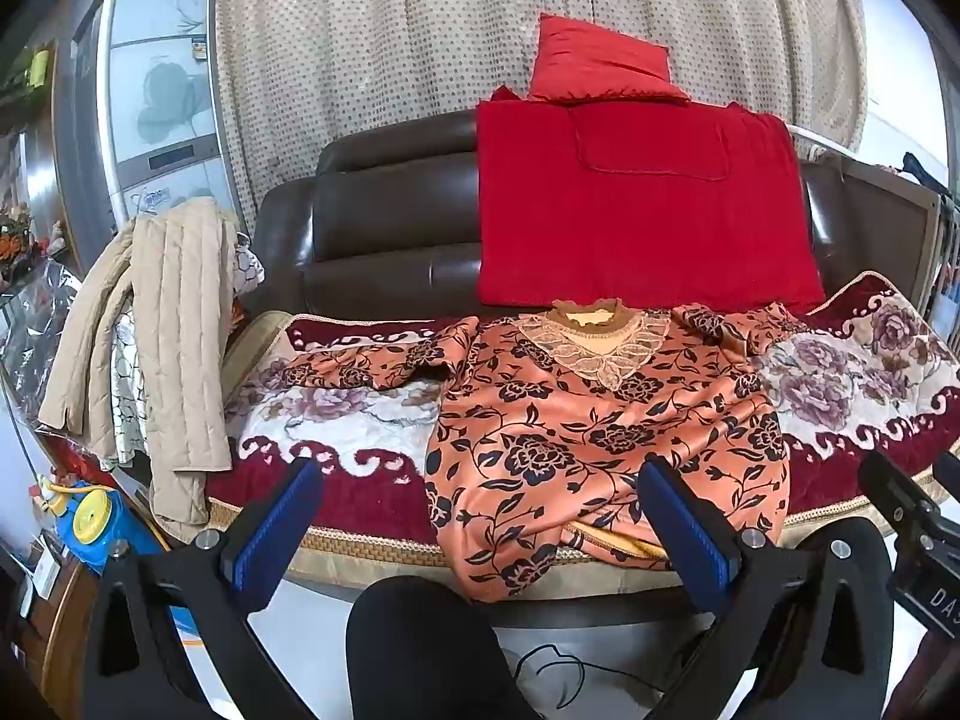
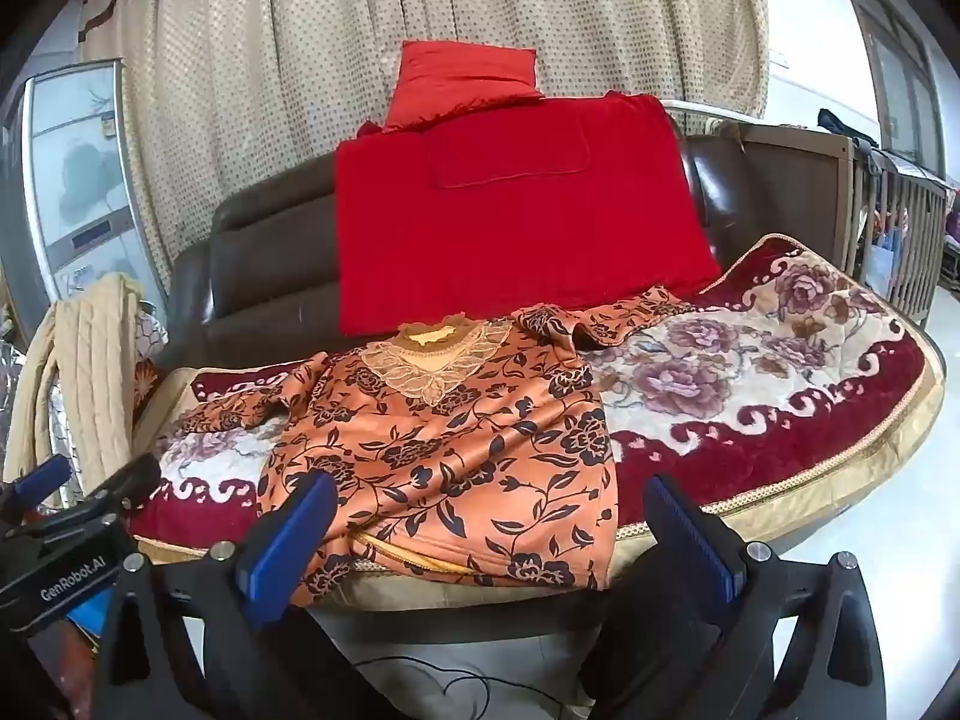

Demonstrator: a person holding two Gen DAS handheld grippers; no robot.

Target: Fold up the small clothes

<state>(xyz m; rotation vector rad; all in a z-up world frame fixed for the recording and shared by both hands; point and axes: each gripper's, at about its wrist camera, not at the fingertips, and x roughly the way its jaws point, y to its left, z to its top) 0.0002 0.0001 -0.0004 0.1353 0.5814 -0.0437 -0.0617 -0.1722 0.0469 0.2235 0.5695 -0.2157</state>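
A blouse [image 1: 600, 420] lies spread on the sofa seat cover [image 1: 870, 360], a cushion [image 1: 630, 210] behind it.

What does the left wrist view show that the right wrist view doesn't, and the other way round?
Only the left wrist view: a blue and yellow toy on the floor at far left, and the person's dark-clad knee below the sofa edge.

Only the right wrist view: a wooden crib rail at far right, and the sofa cover's curved right end.

Both: the orange floral blouse lying unfolded on the seat, the red blanket, the red cushion, and the beige quilted jacket.
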